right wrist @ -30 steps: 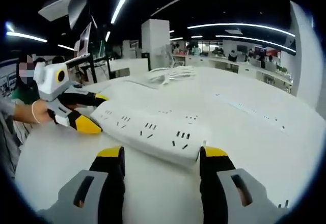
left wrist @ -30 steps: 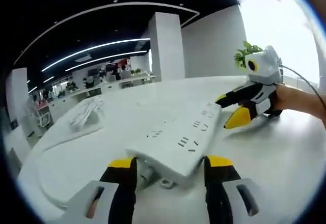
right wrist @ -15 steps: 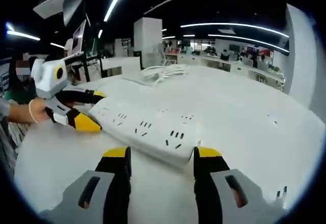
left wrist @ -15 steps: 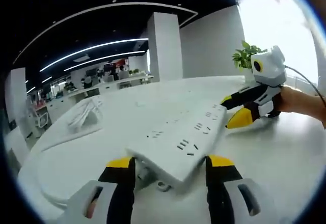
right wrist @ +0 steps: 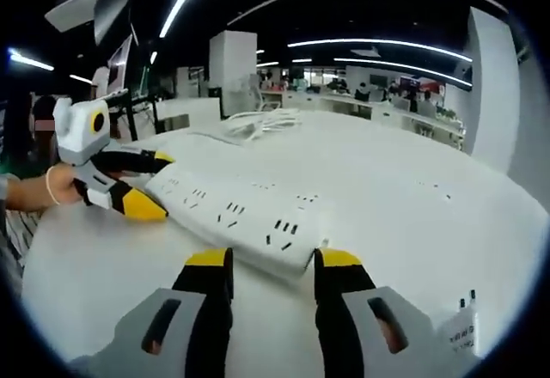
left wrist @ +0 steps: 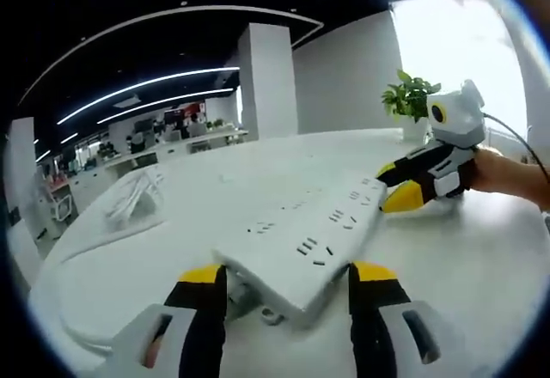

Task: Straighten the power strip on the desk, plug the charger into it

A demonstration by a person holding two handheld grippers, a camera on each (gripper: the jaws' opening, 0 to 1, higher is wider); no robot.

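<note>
A long white power strip [left wrist: 318, 228] lies across the white round desk [left wrist: 481, 266], and each of its ends sits between a gripper's jaws. My left gripper [left wrist: 286, 277] has its yellow-tipped jaws closed against the near end, which is tilted up with its cord stub underneath. The right gripper [left wrist: 397, 186] clamps the far end. In the right gripper view my right gripper [right wrist: 273, 262] pinches the strip [right wrist: 241, 219] at its near end, and the left gripper [right wrist: 155, 185] holds the other. A small white pronged block [right wrist: 462, 326], possibly the charger, lies at the lower right.
A bundle of white cable [right wrist: 266, 120] lies farther back on the desk, seen too in the left gripper view [left wrist: 129, 196]. A potted plant [left wrist: 408, 99] stands behind the right gripper. A person's hand [right wrist: 34, 193] holds the left gripper. Office desks and a white pillar [left wrist: 266, 82] lie beyond.
The right gripper's jaws have closed inward onto the strip's end. The strip has swung slightly. The left gripper's jaws keep the same gap.
</note>
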